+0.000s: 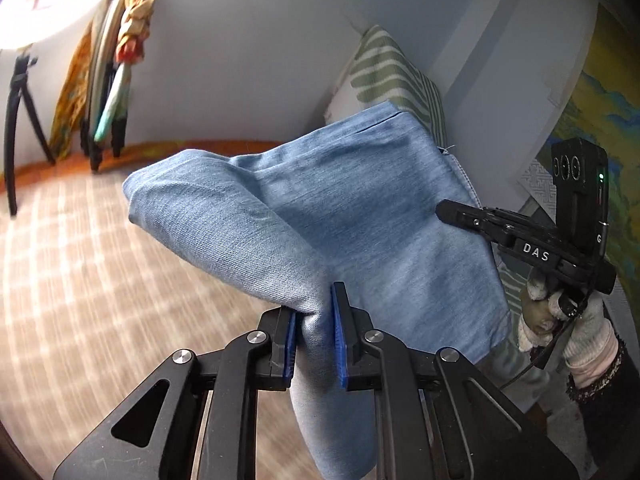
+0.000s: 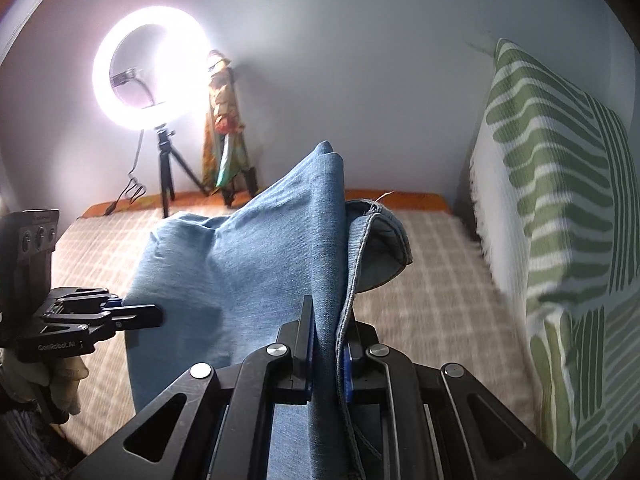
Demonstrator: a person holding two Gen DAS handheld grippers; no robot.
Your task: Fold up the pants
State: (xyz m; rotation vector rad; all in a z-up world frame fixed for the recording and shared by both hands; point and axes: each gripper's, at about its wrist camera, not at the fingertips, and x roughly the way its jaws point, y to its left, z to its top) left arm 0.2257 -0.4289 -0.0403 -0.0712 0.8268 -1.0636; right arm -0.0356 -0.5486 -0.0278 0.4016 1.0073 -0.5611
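Note:
Light blue denim pants [image 1: 320, 208] hang lifted between both grippers above a beige checked bed cover [image 1: 72, 272]. My left gripper [image 1: 314, 320] is shut on a bunched fold of the pants at one side. My right gripper [image 2: 326, 332] is shut on the other side, with a stitched hem edge [image 2: 372, 220] beside its fingers. The right gripper also shows in the left wrist view [image 1: 460, 212] at the cloth's far edge. The left gripper shows in the right wrist view [image 2: 132, 314] at the cloth's left edge. The pants [image 2: 248, 264] sag between them.
A green-and-white patterned pillow [image 2: 560, 200] stands at the right against the wall. A lit ring light [image 2: 150, 76] on a tripod and hanging scarves [image 2: 224, 120] stand at the bed's far edge. A painted picture [image 1: 600, 120] is at the right.

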